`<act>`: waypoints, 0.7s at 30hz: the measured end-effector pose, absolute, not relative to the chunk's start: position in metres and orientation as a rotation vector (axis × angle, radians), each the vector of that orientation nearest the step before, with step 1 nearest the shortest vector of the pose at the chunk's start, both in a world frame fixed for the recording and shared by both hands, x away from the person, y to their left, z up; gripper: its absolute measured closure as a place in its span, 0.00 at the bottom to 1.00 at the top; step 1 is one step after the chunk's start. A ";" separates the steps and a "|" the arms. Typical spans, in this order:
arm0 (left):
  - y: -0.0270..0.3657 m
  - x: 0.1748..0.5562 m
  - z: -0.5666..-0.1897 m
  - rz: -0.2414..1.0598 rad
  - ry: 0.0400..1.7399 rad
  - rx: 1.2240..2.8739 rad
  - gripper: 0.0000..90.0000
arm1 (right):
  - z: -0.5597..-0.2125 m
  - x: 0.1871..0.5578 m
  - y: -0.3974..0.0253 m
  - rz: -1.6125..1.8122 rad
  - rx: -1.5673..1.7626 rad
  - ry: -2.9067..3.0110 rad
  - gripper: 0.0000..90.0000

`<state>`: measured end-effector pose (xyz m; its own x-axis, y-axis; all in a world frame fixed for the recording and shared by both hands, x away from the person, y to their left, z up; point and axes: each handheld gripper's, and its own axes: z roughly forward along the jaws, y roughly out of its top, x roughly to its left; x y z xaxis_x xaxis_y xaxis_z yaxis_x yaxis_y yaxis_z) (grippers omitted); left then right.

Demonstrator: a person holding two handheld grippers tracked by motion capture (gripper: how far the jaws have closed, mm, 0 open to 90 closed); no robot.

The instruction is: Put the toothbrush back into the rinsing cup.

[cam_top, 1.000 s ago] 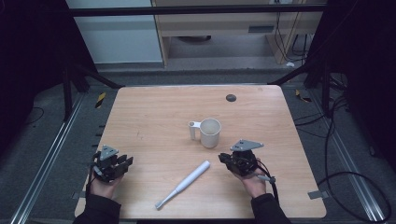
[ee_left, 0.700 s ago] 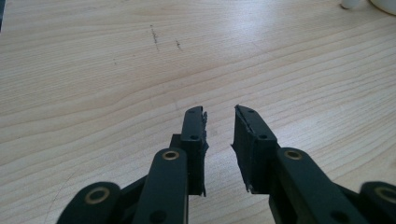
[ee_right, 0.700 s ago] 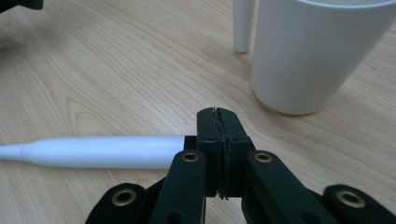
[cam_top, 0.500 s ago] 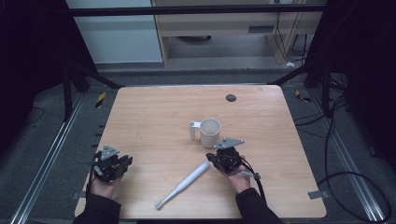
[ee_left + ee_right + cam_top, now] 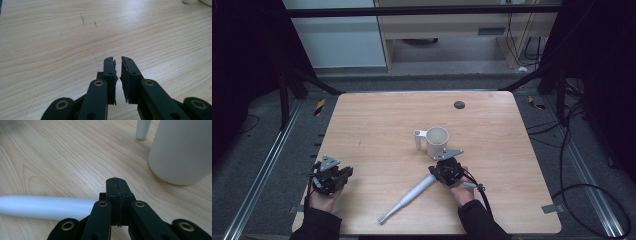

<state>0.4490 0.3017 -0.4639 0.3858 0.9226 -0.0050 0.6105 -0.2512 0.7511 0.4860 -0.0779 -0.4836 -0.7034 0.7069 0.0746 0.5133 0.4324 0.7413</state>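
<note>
The wooden desk (image 5: 377,125) spans the middle of the frame. A white cup (image 5: 436,141) stands just right of centre. Below it a white stick (image 5: 408,197) lies slanted. At the stick's upper end sits the right gripper (image 5: 433,173), jaws pressed together. At lower left, the left gripper (image 5: 346,172) is barely parted, holding nothing.

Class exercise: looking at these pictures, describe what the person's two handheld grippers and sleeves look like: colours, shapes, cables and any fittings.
Both the left gripper and the right gripper are black, each topped by a grey three-cornered plate. Up close, each has two flat black jaws on linked bars with brass-coloured rivets; the pad edges look finely toothed. A black cable trails from the right gripper. The person's sleeves are dark.
</note>
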 end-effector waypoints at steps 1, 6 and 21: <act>0.302 0.449 -0.464 0.588 1.314 1.968 0.91 | -0.484 0.486 -0.078 1.130 1.060 2.441 1.00; 0.302 0.449 -0.464 0.590 1.312 1.970 0.91 | -0.484 0.485 -0.079 1.107 1.052 2.454 1.00; 0.302 0.448 -0.462 0.584 1.313 1.968 0.95 | -0.486 0.474 -0.090 1.075 1.053 2.483 1.00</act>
